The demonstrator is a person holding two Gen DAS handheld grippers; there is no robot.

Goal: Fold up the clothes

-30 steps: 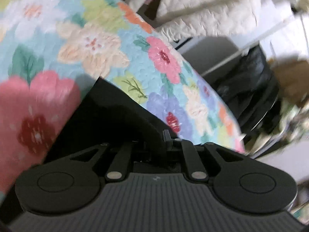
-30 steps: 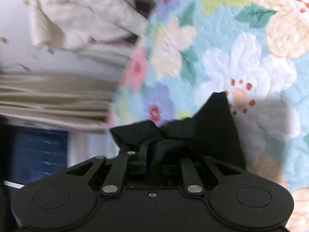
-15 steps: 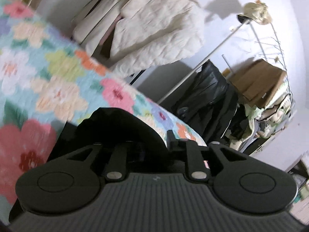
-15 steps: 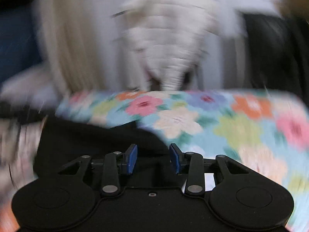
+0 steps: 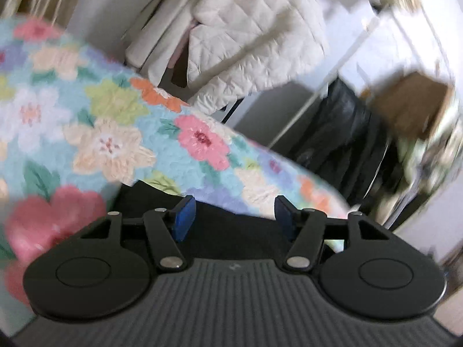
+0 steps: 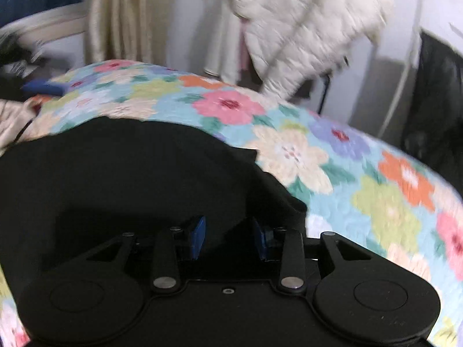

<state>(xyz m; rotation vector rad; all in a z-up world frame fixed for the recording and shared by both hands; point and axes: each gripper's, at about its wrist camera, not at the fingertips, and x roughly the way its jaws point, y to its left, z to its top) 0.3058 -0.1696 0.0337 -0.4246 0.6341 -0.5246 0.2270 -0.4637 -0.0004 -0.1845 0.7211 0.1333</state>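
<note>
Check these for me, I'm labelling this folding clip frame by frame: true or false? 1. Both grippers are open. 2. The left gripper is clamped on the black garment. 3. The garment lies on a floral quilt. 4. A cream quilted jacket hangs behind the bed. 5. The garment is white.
1. True: the left gripper and the right gripper both show a clear gap between their blue-padded fingers.
2. False: its fingers stand apart with nothing between them; the black garment lies loose below.
3. True: it rests on the floral quilt.
4. True: the cream quilted jacket hangs beyond the bed's far edge.
5. False: it is black.
</note>
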